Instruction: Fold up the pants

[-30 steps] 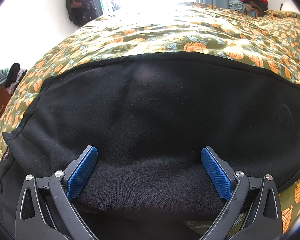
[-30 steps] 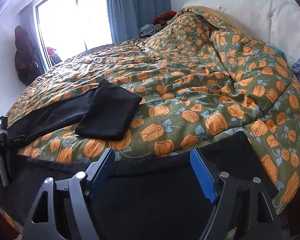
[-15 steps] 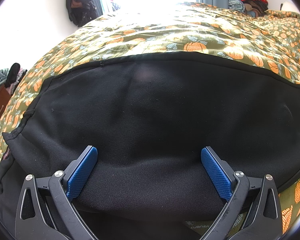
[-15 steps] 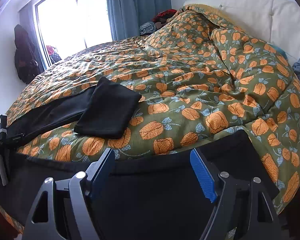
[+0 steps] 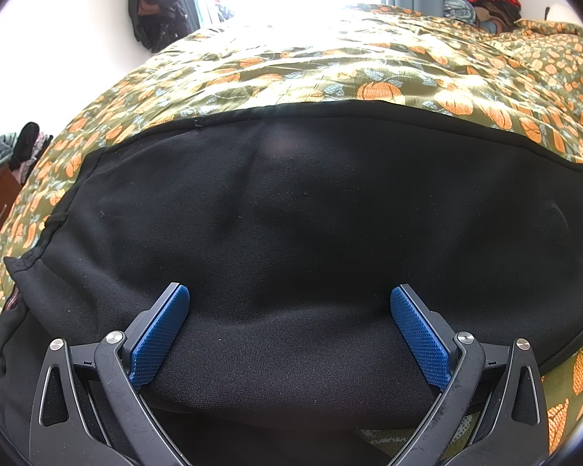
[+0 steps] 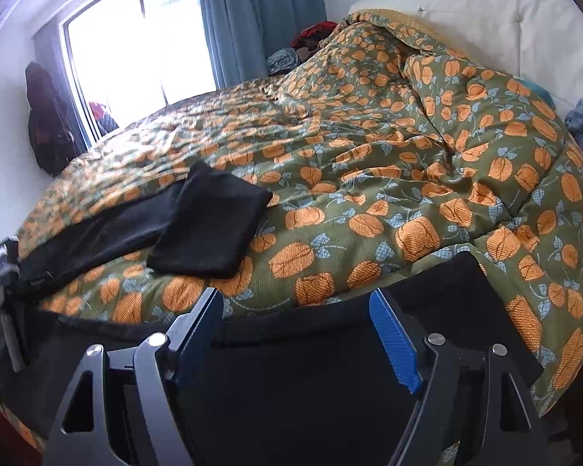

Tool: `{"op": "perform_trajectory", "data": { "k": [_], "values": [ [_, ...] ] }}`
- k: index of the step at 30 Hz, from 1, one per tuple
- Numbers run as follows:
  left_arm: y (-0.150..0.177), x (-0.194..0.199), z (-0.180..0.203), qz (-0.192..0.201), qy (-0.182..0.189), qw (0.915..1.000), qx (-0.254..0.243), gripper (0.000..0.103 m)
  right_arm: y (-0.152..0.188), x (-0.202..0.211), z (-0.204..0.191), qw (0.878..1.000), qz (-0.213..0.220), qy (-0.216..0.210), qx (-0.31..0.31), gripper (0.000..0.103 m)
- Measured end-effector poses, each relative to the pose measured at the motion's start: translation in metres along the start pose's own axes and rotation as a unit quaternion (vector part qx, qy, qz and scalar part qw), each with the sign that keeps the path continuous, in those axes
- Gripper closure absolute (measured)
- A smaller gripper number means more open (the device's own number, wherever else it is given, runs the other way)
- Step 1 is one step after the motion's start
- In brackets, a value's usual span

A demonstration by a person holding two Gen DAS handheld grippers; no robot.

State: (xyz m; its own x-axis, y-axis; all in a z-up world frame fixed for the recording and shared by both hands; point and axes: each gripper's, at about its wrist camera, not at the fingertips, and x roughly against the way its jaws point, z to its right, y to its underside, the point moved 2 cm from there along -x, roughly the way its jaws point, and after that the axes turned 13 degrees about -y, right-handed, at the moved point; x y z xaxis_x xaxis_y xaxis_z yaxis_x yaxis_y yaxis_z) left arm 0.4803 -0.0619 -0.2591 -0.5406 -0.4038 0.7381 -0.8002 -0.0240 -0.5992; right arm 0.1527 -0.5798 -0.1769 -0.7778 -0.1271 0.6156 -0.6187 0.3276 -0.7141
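Sunlit bedroom, seen first from the left wrist camera: a bed (image 5: 369, 66) covered with a green quilt printed with orange pumpkins, and a bright window at 12 o'clock. Dark clothes hang on the wall at 11 o'clock. A pair of black pants (image 5: 311, 209) lies spread flat across the near edge of the bed, filling the middle of the view from 9 o'clock to 3 o'clock. The left tongs (image 5: 289, 334) sit at 6 o'clock with their blue pads wide apart. They hover at the near edge of the pants, where the cloth looks doubled over; they clamp nothing, and whether the pads brush the fabric cannot be told.

From the right wrist camera, the same quilt rises toward a cream headboard (image 6: 486, 11) at 1 o'clock, with blue curtains (image 6: 260, 11) at 12 o'clock. The black pants (image 6: 311, 388) run along the bottom of the view. The right tongs (image 6: 297, 334) at 6 o'clock are also spread wide, over the far edge of the cloth, gripping nothing. A black folded garment (image 6: 210, 229) rests on the quilt at 10 o'clock, touching a longer black garment (image 6: 97, 237) beside it.

Judging by this, the pants are laid out long and perhaps halved lengthwise; the crosswise folds are not yet done.
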Motion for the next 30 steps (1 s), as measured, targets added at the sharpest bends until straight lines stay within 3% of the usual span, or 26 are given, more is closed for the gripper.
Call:
{"op": "perform_trajectory", "data": {
  "k": [6, 8, 10, 11, 12, 13, 15, 18, 22, 23, 24, 26, 28, 30],
  "values": [
    [0.000, 0.000, 0.000, 0.000, 0.000, 1.0000, 0.000, 0.000, -0.002, 0.021, 0.032, 0.991, 0.053, -0.044, -0.113, 0.026],
    [0.000, 0.000, 0.000, 0.000, 0.000, 1.0000, 0.000, 0.000, -0.007, 0.024, 0.030, 0.979, 0.064, -0.097, -0.169, 0.025],
    [0.000, 0.000, 0.000, 0.000, 0.000, 1.0000, 0.000, 0.000, -0.013, 0.002, 0.011, 0.954, 0.035, -0.197, -0.223, 0.025],
    [0.000, 0.000, 0.000, 0.000, 0.000, 1.0000, 0.000, 0.000, -0.014, -0.015, -0.001, 0.934, 0.014, -0.253, -0.251, 0.025],
    [0.000, 0.000, 0.000, 0.000, 0.000, 1.0000, 0.000, 0.000, -0.015, -0.041, -0.017, 0.907, -0.012, -0.313, -0.282, 0.026],
    [0.000, 0.000, 0.000, 0.000, 0.000, 1.0000, 0.000, 0.000, -0.015, -0.059, -0.026, 0.892, -0.027, -0.336, -0.301, 0.026],
    [0.000, 0.000, 0.000, 0.000, 0.000, 1.0000, 0.000, 0.000, -0.011, -0.106, -0.039, 0.861, -0.055, -0.353, -0.361, 0.026],
    [0.000, 0.000, 0.000, 0.000, 0.000, 1.0000, 0.000, 0.000, -0.004, -0.156, -0.048, 0.828, -0.081, -0.352, -0.429, 0.026],
    [0.000, 0.000, 0.000, 0.000, 0.000, 1.0000, 0.000, 0.000, 0.007, -0.194, -0.074, 0.746, -0.072, -0.388, -0.537, 0.026],
    [0.000, 0.000, 0.000, 0.000, 0.000, 1.0000, 0.000, 0.000, 0.007, -0.198, -0.081, 0.738, -0.070, -0.391, -0.545, 0.026],
    [0.000, 0.000, 0.000, 0.000, 0.000, 1.0000, 0.000, 0.000, 0.007, -0.203, -0.088, 0.738, -0.069, -0.386, -0.549, 0.026],
    [0.000, 0.000, 0.000, 0.000, 0.000, 1.0000, 0.000, 0.000, 0.009, -0.205, -0.086, 0.774, -0.047, -0.311, -0.549, 0.026],
    [0.000, 0.000, 0.000, 0.000, 0.000, 1.0000, 0.000, 0.000, 0.010, -0.195, -0.071, 0.805, 0.007, -0.226, -0.549, 0.027],
    [0.000, 0.000, 0.000, 0.000, 0.000, 1.0000, 0.000, 0.000, 0.006, -0.186, -0.060, 0.823, 0.043, -0.188, -0.535, 0.027]
  ]
}}
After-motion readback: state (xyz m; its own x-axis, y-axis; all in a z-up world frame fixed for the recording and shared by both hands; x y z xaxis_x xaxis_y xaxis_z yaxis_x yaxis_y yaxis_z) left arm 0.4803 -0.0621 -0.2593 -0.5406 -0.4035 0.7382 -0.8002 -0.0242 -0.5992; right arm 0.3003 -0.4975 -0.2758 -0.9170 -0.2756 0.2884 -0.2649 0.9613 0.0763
